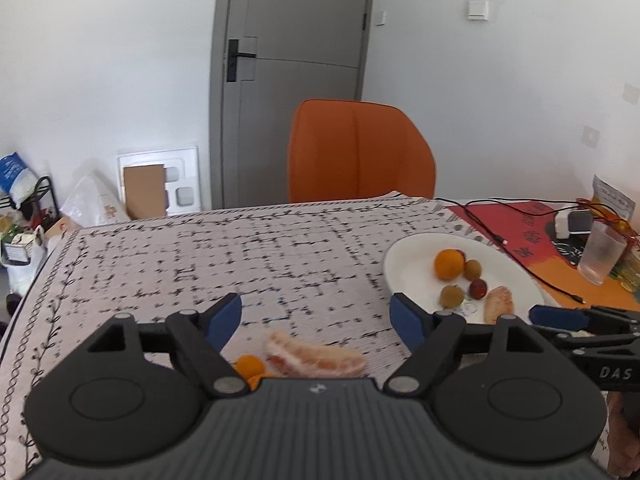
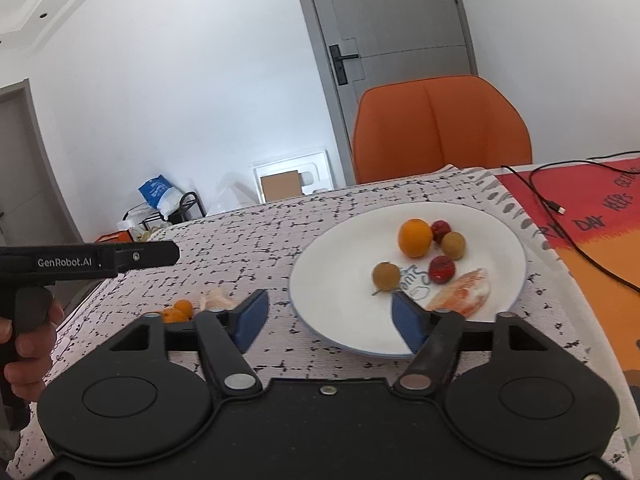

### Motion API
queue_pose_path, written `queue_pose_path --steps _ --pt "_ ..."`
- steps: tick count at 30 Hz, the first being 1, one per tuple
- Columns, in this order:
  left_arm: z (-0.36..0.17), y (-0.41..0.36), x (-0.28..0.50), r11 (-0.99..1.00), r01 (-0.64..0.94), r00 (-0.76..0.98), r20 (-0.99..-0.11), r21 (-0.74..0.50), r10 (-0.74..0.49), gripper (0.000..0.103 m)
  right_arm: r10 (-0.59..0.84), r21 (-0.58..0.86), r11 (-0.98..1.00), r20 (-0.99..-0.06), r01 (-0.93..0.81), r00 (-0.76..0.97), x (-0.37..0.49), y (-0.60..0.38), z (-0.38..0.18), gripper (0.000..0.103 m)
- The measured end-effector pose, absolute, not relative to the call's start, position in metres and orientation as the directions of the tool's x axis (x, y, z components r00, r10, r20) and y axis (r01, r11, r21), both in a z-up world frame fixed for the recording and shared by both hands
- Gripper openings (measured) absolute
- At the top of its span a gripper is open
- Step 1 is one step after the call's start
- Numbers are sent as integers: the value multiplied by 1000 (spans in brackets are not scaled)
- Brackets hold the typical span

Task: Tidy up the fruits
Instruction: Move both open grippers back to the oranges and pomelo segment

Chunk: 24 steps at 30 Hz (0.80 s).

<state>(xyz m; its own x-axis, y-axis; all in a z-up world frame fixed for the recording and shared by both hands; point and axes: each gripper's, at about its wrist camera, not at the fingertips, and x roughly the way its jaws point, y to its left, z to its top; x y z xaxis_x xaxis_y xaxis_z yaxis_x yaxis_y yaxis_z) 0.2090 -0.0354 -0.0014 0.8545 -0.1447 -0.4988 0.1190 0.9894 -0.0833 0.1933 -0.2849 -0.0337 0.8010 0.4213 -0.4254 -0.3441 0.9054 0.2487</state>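
Beside the plate [image 2: 500, 280], on the worktop [image 1: 240, 248], a pomelo slice [image 1: 316, 358] and two small oranges [image 1: 249, 365] wait. Your left gripper [image 1: 316, 316] hangs right over them, fingers wide and holding nothing, likely so you can grab one. Your right gripper [image 2: 326, 316] has wide, bare fingers at the plate's near rim. Most fruit already sits on the plate.

White lettering "GenRobot.AI" stands on the side of the left gripper [image 2: 88, 261], "DAS" shows on the right gripper [image 1: 592, 356], and the red and orange mat [image 2: 592, 216] carries black words of which "DAY" and "KIDS" seem legible.
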Motion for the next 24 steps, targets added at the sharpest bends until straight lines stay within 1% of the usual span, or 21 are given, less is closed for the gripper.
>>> queue_pose_path --steps 1,3,8,12,18,21,24 --pt "-2 -32 208 990 111 855 -500 -85 -139 80 425 250 904 -423 -348 800 193 -283 -33 76" --pt "-5 -26 205 991 95 855 -503 -89 -127 80 434 252 899 -419 -358 797 193 -279 -33 85" --pt "-14 -10 198 993 61 850 -516 -103 -106 80 446 246 894 -416 -375 792 192 -269 -32 95" --pt "-23 3 193 992 36 845 -526 -123 -96 80 456 243 890 -422 -387 784 194 -262 -33 96" --pt "-30 20 187 990 -16 854 -517 -139 -58 80 466 236 885 -429 -402 774 195 -253 -35 96" --pt "-32 27 187 989 -40 855 -518 -140 -38 77 472 233 882 -435 -410 767 196 -249 -37 96" --pt "-35 33 186 988 -47 854 -519 -149 -37 72 497 230 867 -442 -441 747 195 -242 -36 95"
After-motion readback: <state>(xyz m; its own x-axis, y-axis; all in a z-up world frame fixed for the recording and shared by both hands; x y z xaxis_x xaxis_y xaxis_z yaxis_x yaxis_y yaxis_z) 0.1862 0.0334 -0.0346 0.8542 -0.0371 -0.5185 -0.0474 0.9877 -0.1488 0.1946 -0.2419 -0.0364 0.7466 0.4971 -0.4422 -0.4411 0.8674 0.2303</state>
